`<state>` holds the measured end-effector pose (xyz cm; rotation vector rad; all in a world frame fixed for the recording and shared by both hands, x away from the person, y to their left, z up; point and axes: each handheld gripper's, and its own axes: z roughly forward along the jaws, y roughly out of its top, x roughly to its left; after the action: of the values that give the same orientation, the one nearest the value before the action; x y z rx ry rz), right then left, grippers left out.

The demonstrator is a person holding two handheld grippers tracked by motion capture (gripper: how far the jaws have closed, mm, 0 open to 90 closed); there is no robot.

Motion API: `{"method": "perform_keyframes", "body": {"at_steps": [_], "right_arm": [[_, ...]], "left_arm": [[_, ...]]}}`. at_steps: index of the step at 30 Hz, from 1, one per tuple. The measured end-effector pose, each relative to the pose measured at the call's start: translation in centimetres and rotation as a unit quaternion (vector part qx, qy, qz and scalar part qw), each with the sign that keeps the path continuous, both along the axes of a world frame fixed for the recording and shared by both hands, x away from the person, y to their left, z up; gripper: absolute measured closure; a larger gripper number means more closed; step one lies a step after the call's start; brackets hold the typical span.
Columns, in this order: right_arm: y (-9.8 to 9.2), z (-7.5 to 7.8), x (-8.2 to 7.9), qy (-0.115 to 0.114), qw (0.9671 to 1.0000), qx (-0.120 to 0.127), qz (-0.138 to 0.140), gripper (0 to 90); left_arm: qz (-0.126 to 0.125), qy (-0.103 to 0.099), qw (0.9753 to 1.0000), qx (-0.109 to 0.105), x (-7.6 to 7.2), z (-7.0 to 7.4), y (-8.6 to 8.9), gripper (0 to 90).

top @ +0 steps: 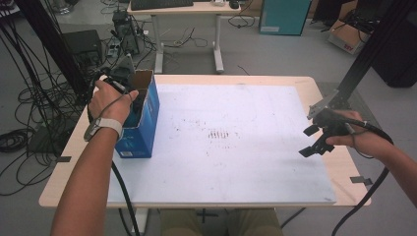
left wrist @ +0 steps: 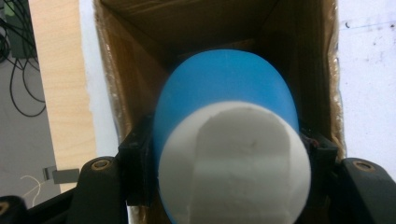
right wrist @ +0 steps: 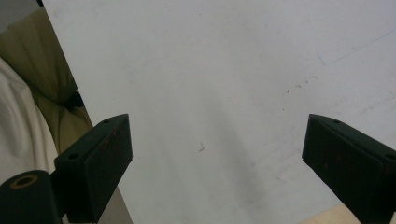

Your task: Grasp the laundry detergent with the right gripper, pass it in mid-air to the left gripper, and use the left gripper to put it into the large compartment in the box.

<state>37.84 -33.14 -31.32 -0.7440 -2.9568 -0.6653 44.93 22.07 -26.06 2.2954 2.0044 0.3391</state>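
Left gripper (left wrist: 224,163) clamped on blue-and-white cylinder (left wrist: 229,140), long axis aimed straight into open box (top: 142,118) at counter's nine o'clock; right gripper (right wrist: 217,154) wide, empty, at three o'clock.

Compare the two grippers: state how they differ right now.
The left gripper is shut on a blue cylinder with a white end; the right gripper is open and holds nothing. The left one is over the open box at the table's left; the right one hovers above the white mat. Both have black jaws.
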Motion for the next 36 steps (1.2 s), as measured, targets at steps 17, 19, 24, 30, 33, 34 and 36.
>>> {"method": "perform_keyframes", "body": {"at_steps": [17,19,24,30,33,34,36], "right_arm": [[-0.2,-0.1,-0.1,0.001,1.0,0.003,-0.008,8.3],[-0.2,-0.1,-0.1,-0.002,1.0,0.005,-0.007,8.3],[-0.2,-0.1,-0.1,-0.002,1.0,0.004,-0.004,8.1],[-0.3,-0.2,-0.2,0.001,0.9999,0.004,-0.011,8.1],[-0.4,-0.3,-0.2,-0.002,1.0,0.005,-0.007,8.0],[-0.4,-0.3,-0.2,-0.002,1.0,0.005,-0.007,8.0],[-0.4,-0.2,-0.2,-0.003,1.0,0.005,-0.006,8.1]], "left_arm": [[-0.005,0.01,0.9999,-0.003,0.1,-1.2,0.2,37.4],[-0.005,0.01,0.9999,-0.003,0.2,-1.2,0.2,37.4],[-0.003,0.011,0.9999,-0.004,0.2,-1.3,0.2,37.4],[-0.003,0.012,0.9999,-0.003,0.3,-1.3,0.2,37.4],[-0.003,0.012,0.9999,-0.003,0.3,-1.3,0.2,37.4],[-0.003,0.012,0.9999,-0.003,0.3,-1.3,0.2,37.3],[-0.003,0.012,0.9999,-0.002,0.3,-1.3,0.2,37.4]]}}
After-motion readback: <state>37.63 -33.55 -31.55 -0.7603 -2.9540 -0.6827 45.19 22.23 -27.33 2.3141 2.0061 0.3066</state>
